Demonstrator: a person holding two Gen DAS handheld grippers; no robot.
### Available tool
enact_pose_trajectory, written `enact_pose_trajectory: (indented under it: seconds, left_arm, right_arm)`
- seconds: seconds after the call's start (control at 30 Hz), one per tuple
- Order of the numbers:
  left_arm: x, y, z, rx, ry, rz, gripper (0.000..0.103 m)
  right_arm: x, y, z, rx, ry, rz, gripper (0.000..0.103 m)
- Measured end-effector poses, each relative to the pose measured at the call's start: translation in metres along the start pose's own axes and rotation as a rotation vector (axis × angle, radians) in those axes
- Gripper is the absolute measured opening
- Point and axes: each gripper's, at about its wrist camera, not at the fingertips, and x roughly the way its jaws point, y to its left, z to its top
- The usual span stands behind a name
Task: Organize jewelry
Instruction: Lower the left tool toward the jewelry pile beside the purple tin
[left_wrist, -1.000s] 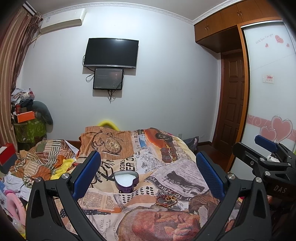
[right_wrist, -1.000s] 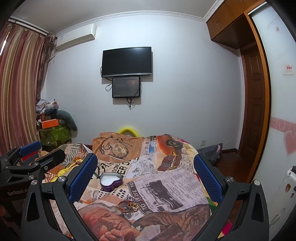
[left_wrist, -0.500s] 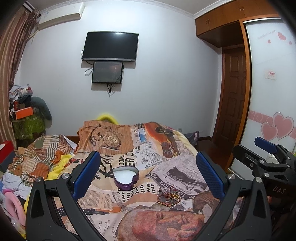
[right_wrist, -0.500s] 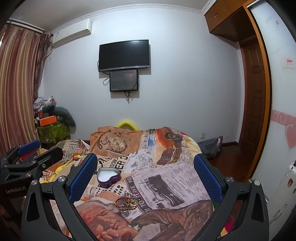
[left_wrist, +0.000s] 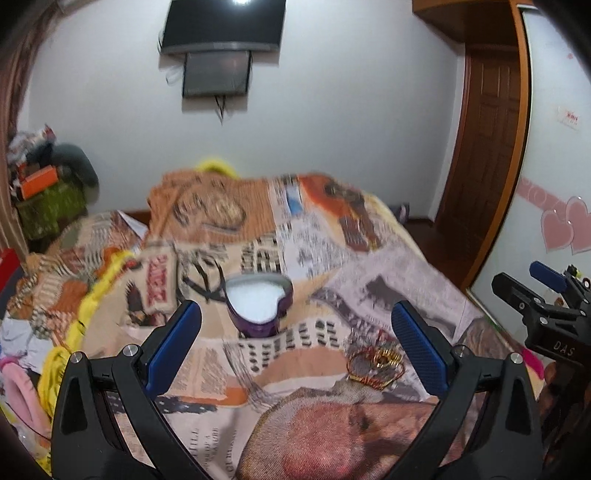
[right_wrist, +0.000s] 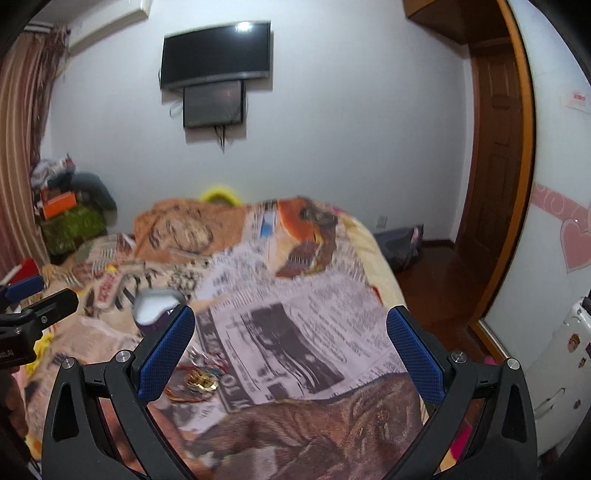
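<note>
Serving as the work surface, a wide bed under a newspaper-and-portrait printed blanket (left_wrist: 369, 280), soft and creased, so likely to let small pieces sink into folds rather than roll away. Lying near the blanket's middle, a purple heart-shaped tin box with a white lining (left_wrist: 258, 306), lid off and opening upward, presumably ready to receive pieces from above. Resting just to the right of the box and apart from it, a small tangle of gold rings and a red-and-gold bangle (left_wrist: 376, 363), heaped loosely on the fabric, individual pieces blurred beyond counting. Hovering above the bed with jaws spread wide and nothing between them, the black left gripper with blue pads (left_wrist: 295, 347), aimed between box and tangle, probably lining up for the box. Hanging alongside, jaws likewise spread and gripping nothing, the matching right gripper (right_wrist: 290, 349), with the jewelry tangle (right_wrist: 197, 380) just inside its left finger (right_wrist: 166, 354) and the box (right_wrist: 157, 308) beyond, seemingly positioned for picking a piece. Nothing yet inside the box, as far as the blur allows judging.
</note>
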Motion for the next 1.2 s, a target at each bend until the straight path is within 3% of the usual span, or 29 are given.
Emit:
enact_pose_trajectory:
  seconds: [0.27, 0.4, 0.67, 0.83, 1.0, 1.2]
  left_arm:
    - [0.065, -0.001, -0.009, 0.018, 0.173, -0.091, 0.084]
    - [0.09, -0.005, -0.009, 0.017, 0.246, -0.167, 0.069]
    - [0.123, -0.024, -0.014, 0.093, 0.353, -0.239, 0.042]
    - [0.141, -0.031, -0.016, 0.11, 0.394, -0.272, 0.031]
    - [0.148, -0.034, -0.016, 0.104, 0.414, -0.301, 0.023]
    - [0.148, -0.036, -0.017, 0.108, 0.414, -0.328, 0.009]
  right_arm:
    - [0.046, -0.002, -0.011, -0.031, 0.159, 0.115, 0.101]
    - [0.069, -0.004, -0.015, -0.027, 0.245, 0.208, 0.087]
    - [0.095, 0.0, -0.017, -0.043, 0.362, 0.338, 0.058]
    - [0.102, 0.008, -0.021, -0.09, 0.397, 0.365, 0.045]
    - [0.104, 0.012, -0.024, -0.104, 0.418, 0.401, 0.043]
    - [0.106, 0.021, -0.024, -0.136, 0.431, 0.427, 0.025]
